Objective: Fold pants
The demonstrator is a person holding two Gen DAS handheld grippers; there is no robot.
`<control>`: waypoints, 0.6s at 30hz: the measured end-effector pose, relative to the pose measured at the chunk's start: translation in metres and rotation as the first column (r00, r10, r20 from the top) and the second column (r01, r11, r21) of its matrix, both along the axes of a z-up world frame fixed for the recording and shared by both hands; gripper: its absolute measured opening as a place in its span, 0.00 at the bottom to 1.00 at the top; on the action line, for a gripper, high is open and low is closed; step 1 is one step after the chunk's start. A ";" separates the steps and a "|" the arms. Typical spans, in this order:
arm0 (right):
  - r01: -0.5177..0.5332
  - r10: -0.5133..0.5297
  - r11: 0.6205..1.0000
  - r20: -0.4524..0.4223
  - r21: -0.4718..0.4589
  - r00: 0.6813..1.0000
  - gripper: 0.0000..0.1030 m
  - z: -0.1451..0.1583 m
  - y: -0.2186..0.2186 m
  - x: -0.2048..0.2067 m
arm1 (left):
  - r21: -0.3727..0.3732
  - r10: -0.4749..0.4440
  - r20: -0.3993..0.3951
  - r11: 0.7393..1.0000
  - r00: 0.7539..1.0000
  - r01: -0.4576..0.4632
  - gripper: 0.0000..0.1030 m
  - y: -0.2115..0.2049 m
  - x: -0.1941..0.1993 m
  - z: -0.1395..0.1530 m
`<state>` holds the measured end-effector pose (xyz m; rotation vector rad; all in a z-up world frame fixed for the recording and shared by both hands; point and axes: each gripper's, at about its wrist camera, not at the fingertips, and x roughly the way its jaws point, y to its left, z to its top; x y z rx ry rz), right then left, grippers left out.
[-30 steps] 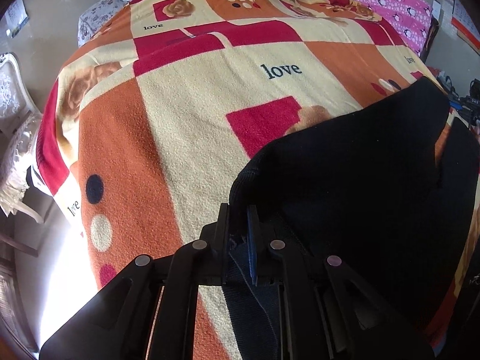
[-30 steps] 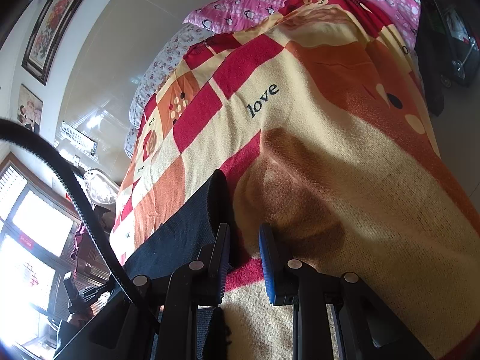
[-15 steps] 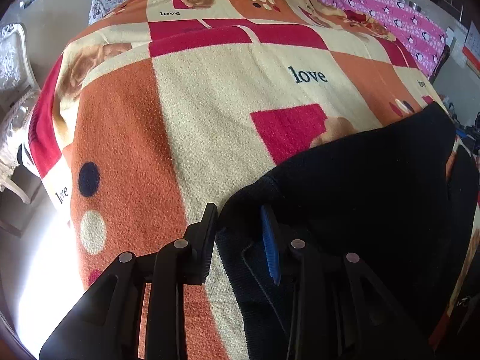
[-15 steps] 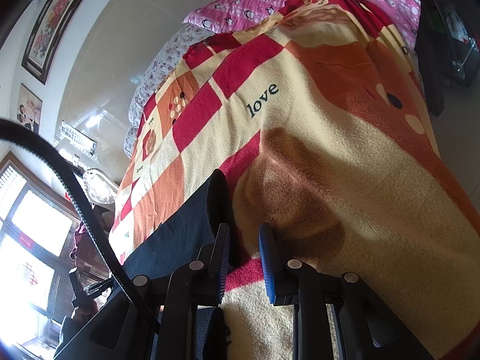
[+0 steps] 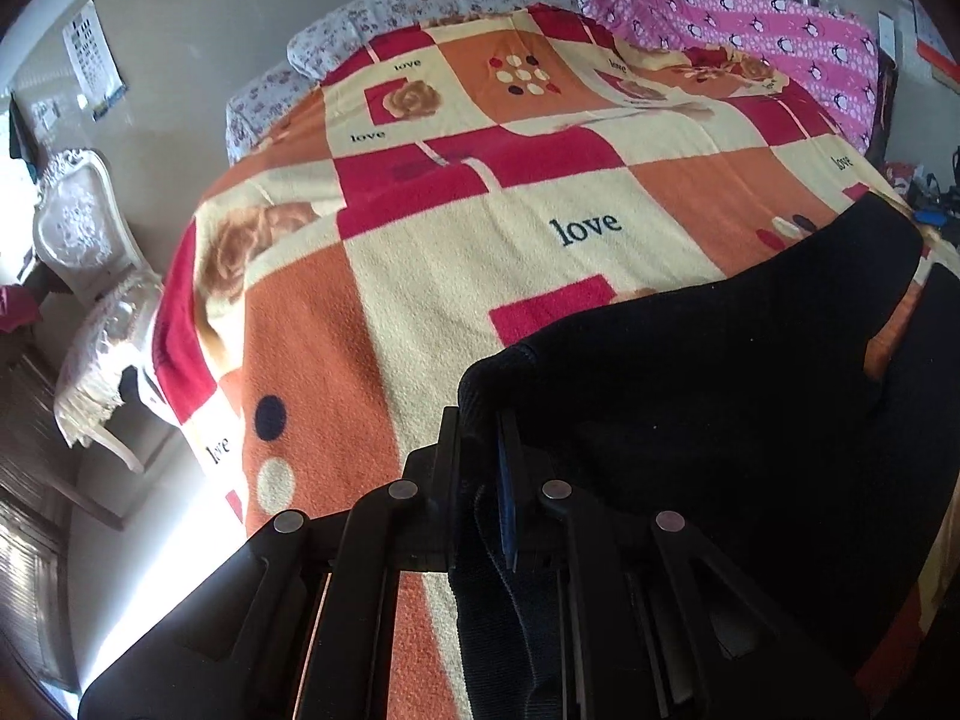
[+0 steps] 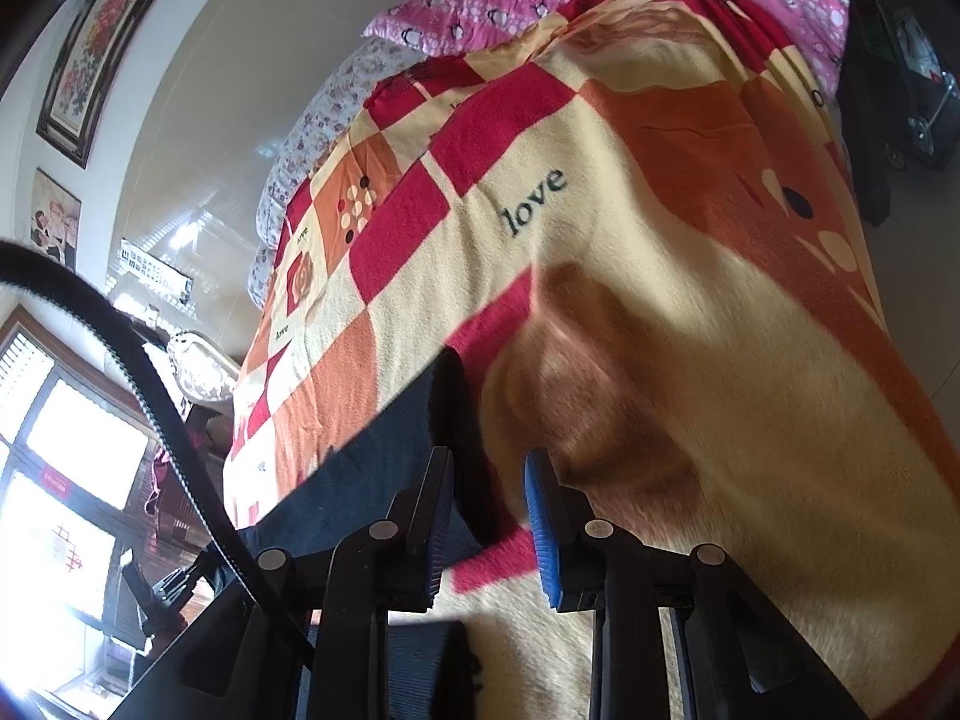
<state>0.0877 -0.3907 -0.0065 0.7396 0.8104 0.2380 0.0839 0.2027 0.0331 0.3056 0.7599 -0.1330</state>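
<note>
Fuzzy fleece blanket (image 5: 456, 276); matt dark knit pants (image 5: 720, 396); glossy wall (image 6: 240, 120); carved white chair (image 5: 78, 228), centre left.

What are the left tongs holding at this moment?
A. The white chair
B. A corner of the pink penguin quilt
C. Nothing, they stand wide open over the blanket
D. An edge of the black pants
D: in the left wrist view the left tongs, which have just been closing, are shut on a raised edge of the black pants, above the patterned blanket.
</note>
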 end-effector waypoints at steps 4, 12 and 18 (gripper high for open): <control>-0.060 0.063 0.997 -0.048 0.045 0.997 0.37 0.020 -0.005 0.040 | 0.012 0.024 0.054 1.000 0.998 -0.024 0.09 -0.009 -0.007 0.010; -0.260 0.258 0.965 -0.232 0.023 0.938 0.37 0.003 0.028 0.123 | 0.001 0.046 0.077 0.999 0.996 -0.046 0.09 -0.016 -0.014 0.023; -0.320 0.304 0.947 -0.227 -0.036 0.925 0.23 -0.002 0.044 0.134 | 0.006 0.054 0.079 0.998 0.995 -0.055 0.09 -0.019 -0.017 0.021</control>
